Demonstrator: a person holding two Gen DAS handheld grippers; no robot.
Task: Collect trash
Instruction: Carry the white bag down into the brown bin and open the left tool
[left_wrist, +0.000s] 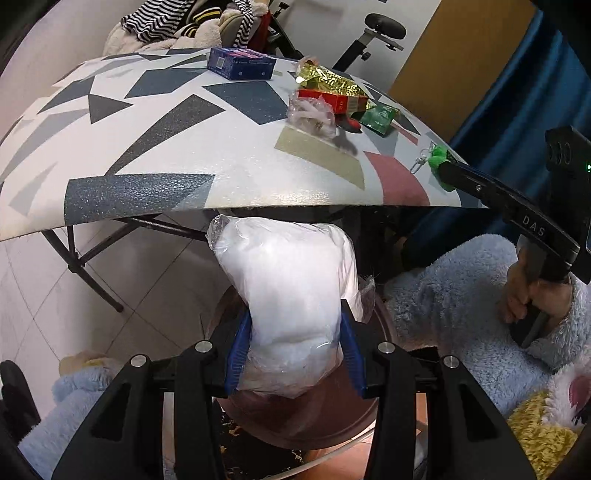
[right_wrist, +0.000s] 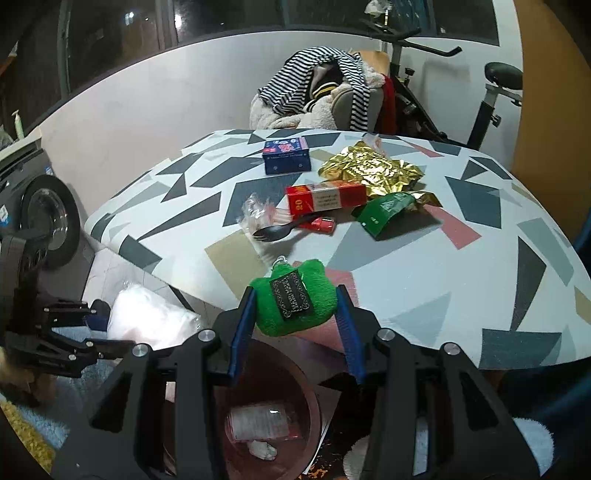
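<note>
Gripping a white plastic bag (left_wrist: 291, 295), left tool (left_wrist: 295, 339); right tool (right_wrist: 295, 328) clamps green plush (right_wrist: 293, 302)

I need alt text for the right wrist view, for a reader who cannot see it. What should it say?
The right hand-held gripper is shut on a green plush keychain above a reddish bin that already holds some litter. Behind it, a patterned table carries a red carton, gold foil wrapper, green packet, black spoon and blue box.
</note>
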